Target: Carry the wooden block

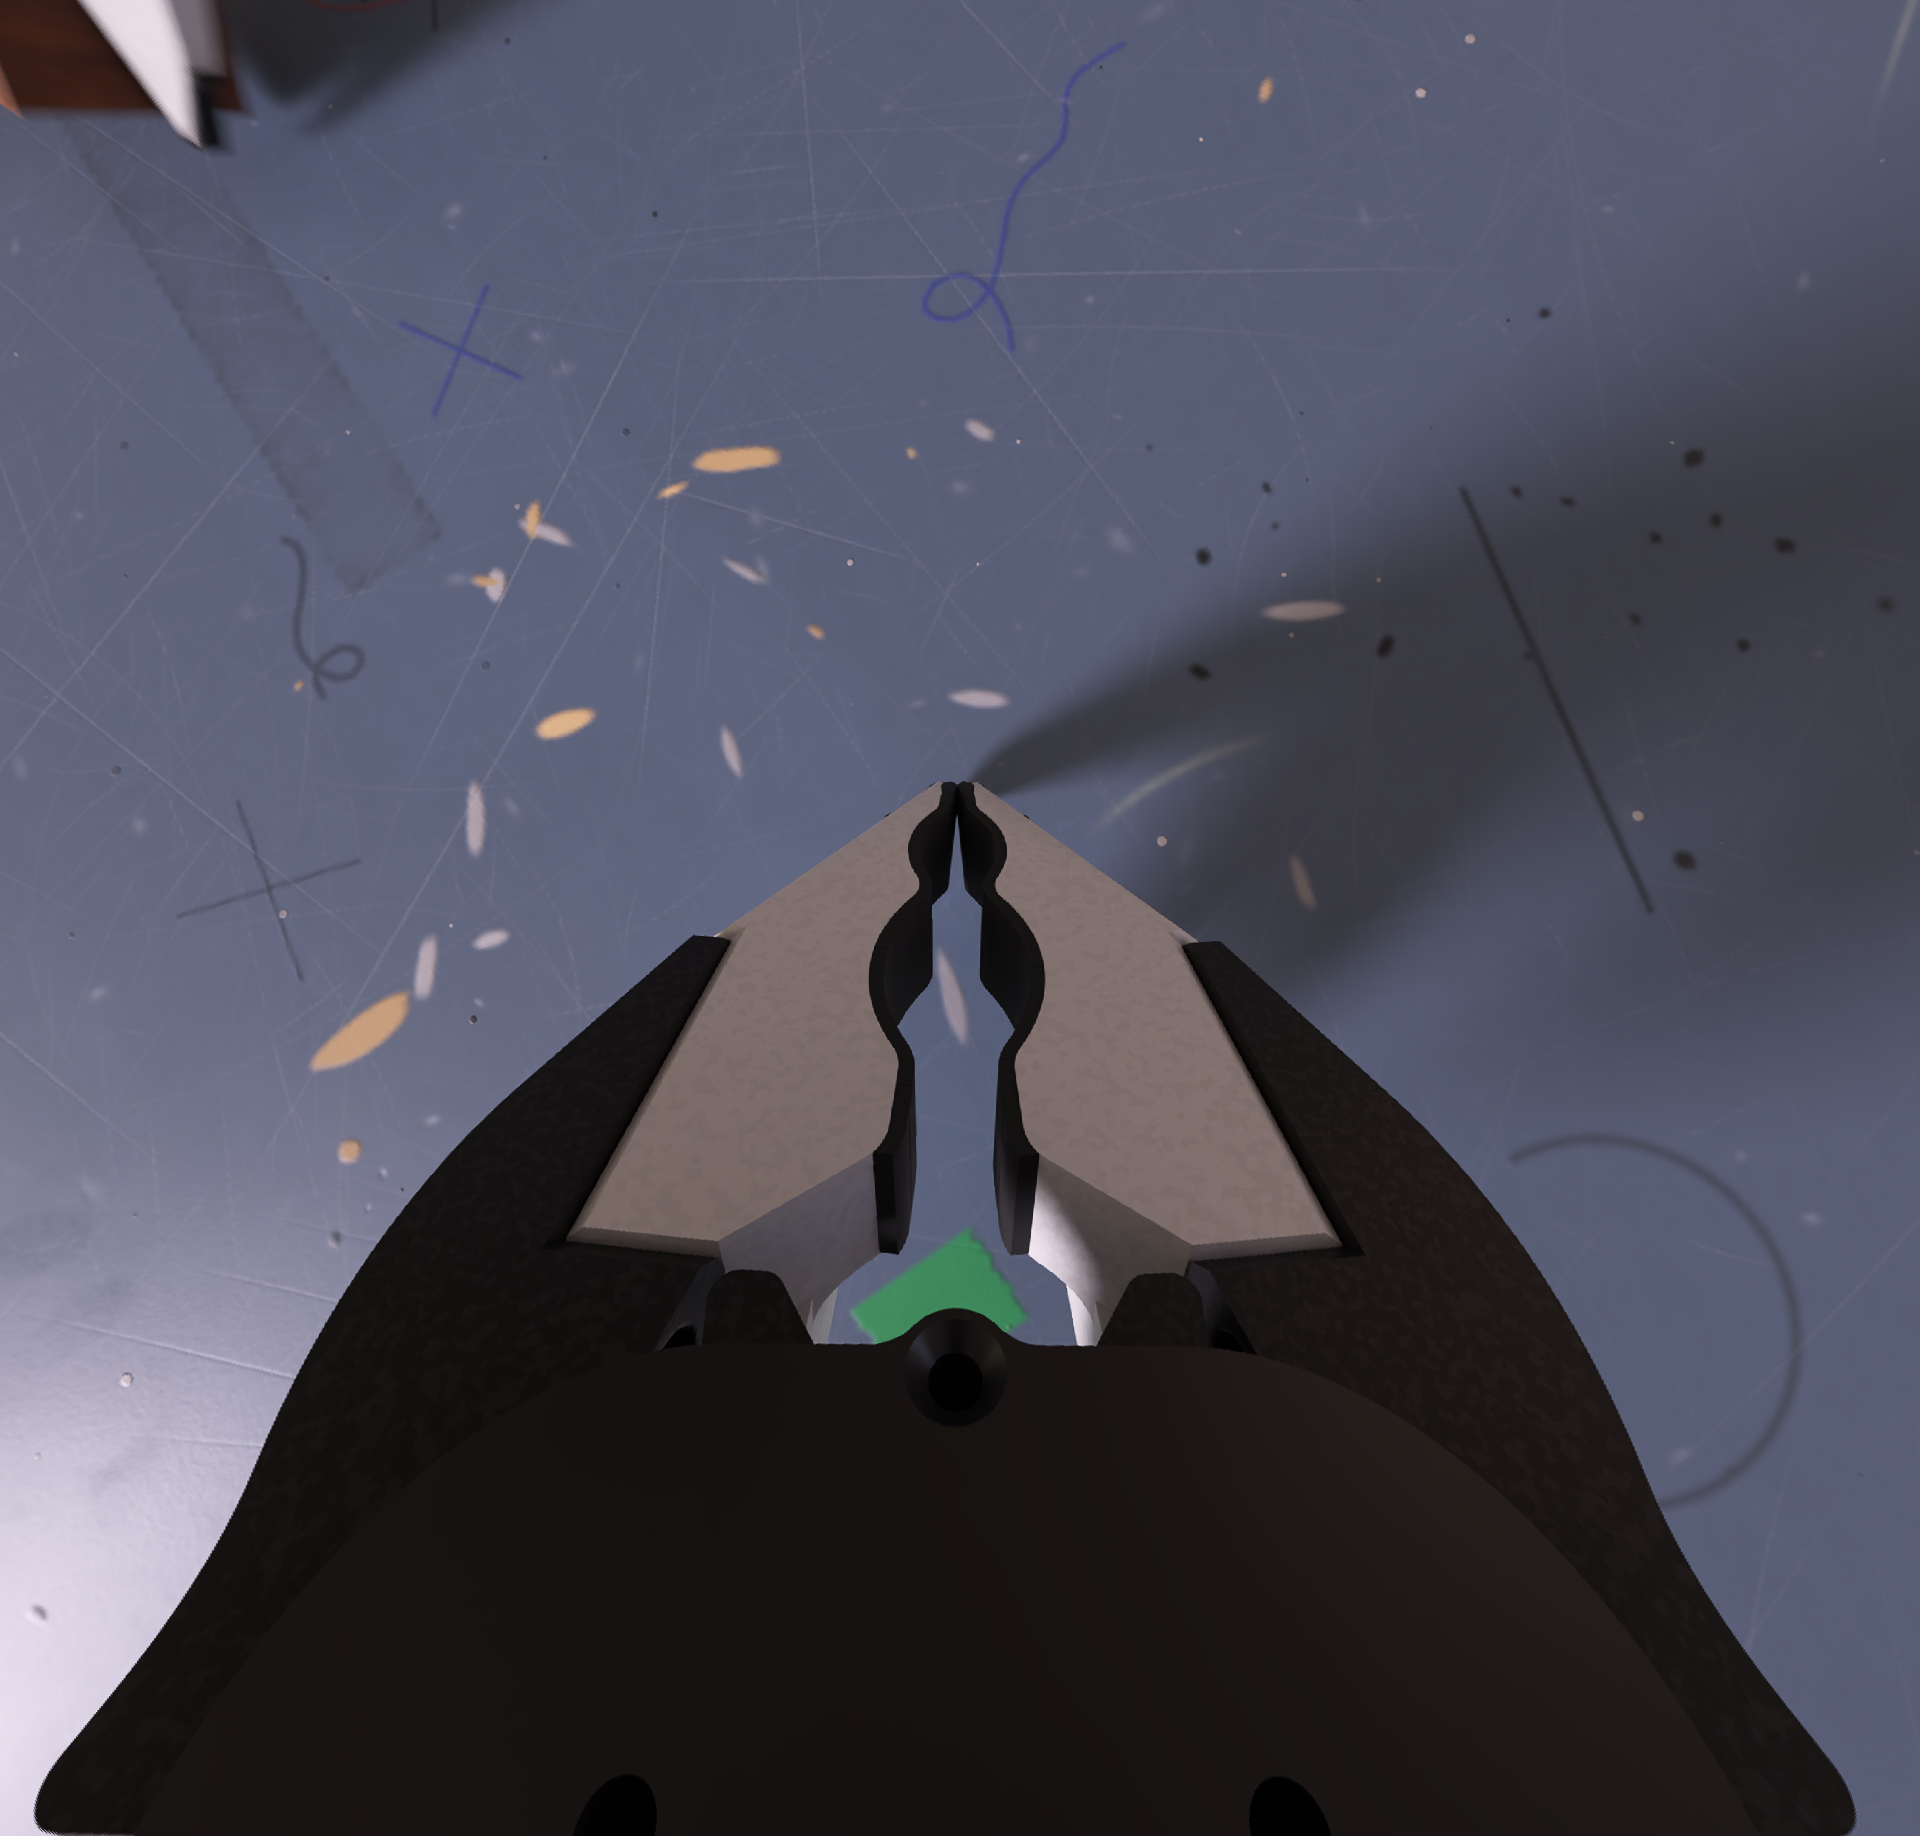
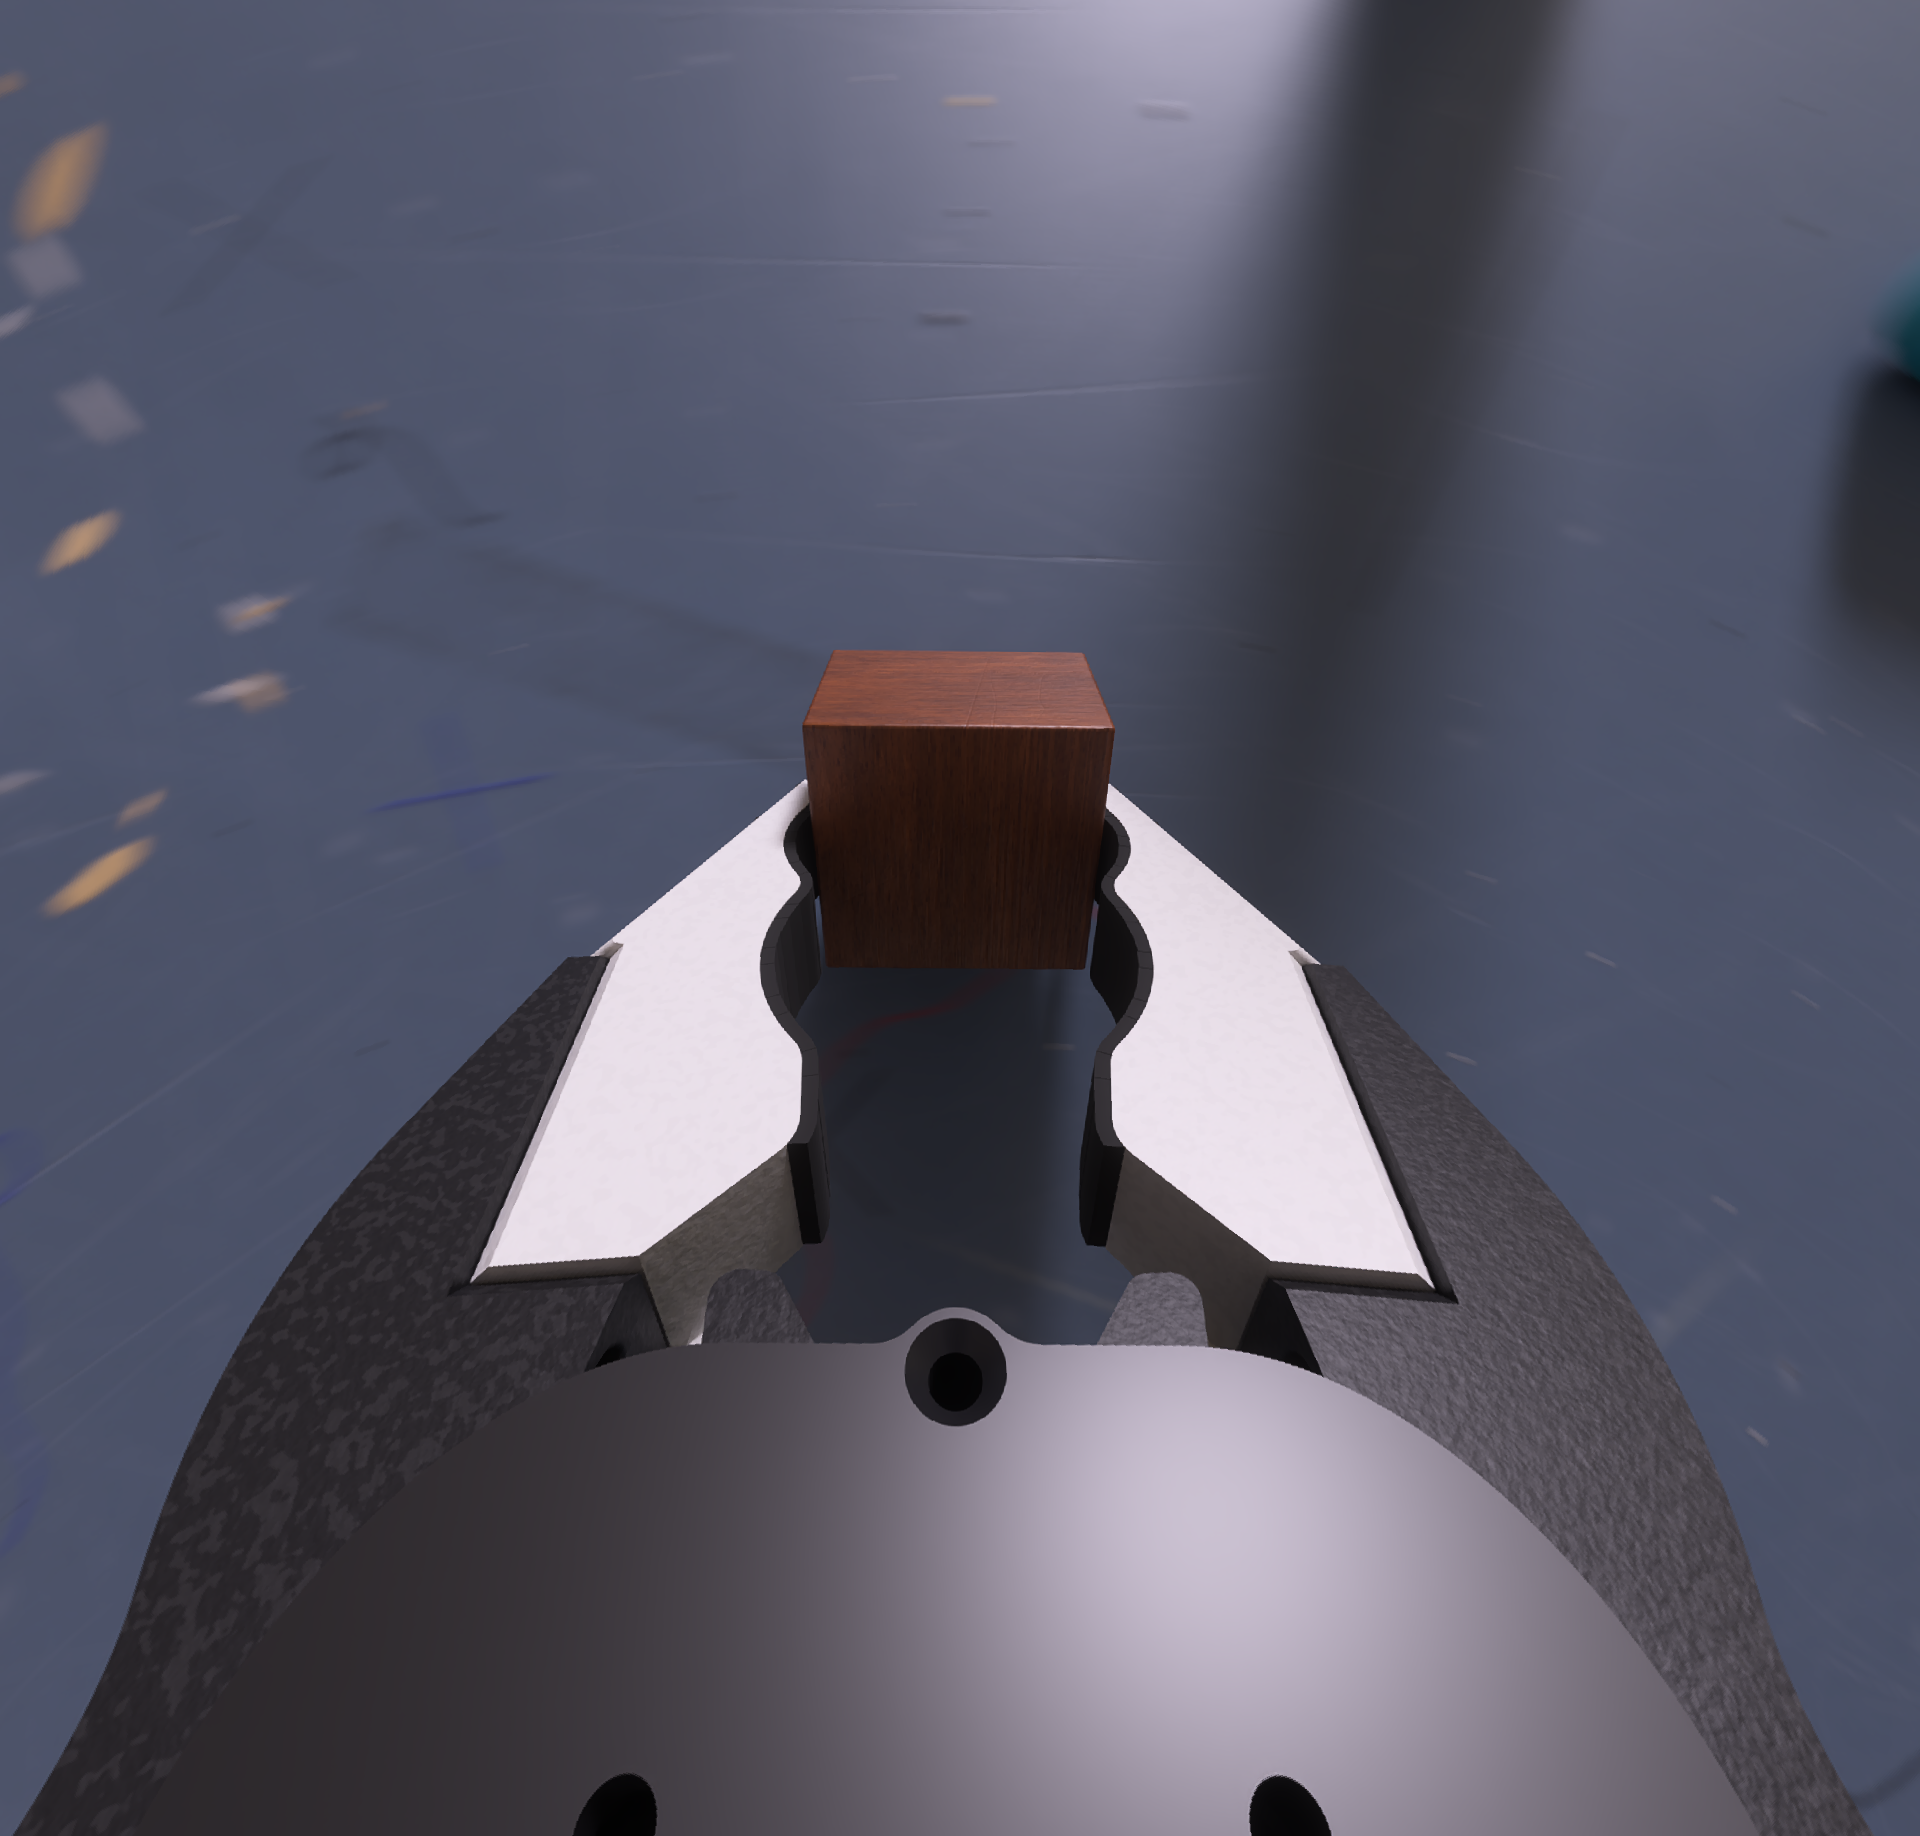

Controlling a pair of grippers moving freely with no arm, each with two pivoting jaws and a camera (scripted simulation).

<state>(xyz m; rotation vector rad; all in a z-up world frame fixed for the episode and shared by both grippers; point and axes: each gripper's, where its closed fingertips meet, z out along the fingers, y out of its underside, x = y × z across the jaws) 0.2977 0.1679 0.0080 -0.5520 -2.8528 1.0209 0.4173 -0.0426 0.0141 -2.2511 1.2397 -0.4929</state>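
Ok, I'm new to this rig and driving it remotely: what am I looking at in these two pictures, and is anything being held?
Each picture comes from a camera on one of two two-finger grippers, looking forward along its fingers. In the right wrist view, the right gripper is shut on the wooden block, a brown cube pinched between its fingertips above the blue-grey table. In the left wrist view, the left gripper is shut with nothing in it, pointing down at the same table, which is scratched, scribbled on and speckled with pale flecks. In that view's top left corner you can see part of the right gripper and the block. A green patch shows between the left fingers' bases.
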